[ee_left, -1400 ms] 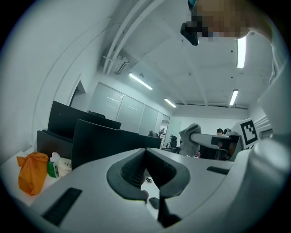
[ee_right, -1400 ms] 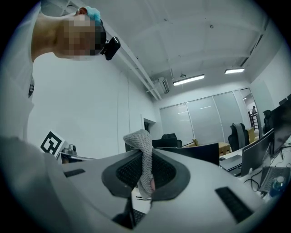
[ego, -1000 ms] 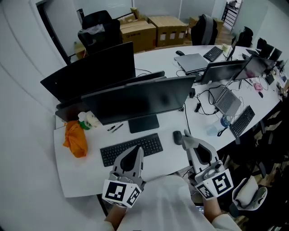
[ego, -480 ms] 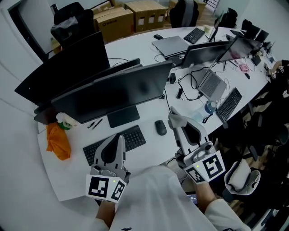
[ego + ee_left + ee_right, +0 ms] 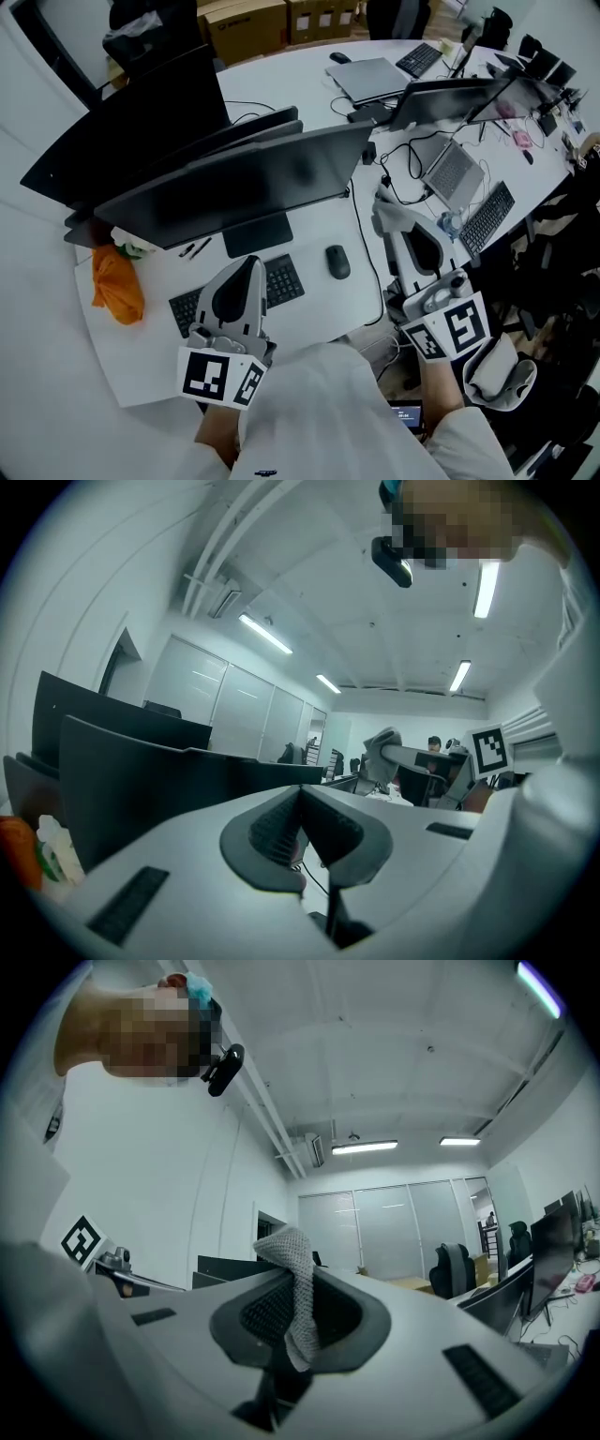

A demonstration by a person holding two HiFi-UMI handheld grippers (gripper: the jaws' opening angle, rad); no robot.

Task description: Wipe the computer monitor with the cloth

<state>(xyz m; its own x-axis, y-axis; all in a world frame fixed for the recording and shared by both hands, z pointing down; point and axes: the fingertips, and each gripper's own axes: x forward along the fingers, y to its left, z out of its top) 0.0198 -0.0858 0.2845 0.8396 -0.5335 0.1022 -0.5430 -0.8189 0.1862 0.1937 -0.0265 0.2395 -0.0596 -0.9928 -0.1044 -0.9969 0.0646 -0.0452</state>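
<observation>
Both grippers held up low in front of the body, jaws pointing away from the person.

The left gripper (image 5: 249, 266) has its jaws pressed together with nothing between them, and its marker cube (image 5: 220, 378) faces the head camera. The right gripper (image 5: 394, 228), out at the person's right side and a little further forward, is clamped on a grey knitted cloth (image 5: 298, 1309) that sticks up past the jaw tips. Its marker cube (image 5: 452, 332) sits just above the right hand (image 5: 433, 401).

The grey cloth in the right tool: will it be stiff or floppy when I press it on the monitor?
Probably floppy: the cloth droops where the right tool clamps it. Its knitted weave looks light and soft, so it should fold against the monitor.
</observation>
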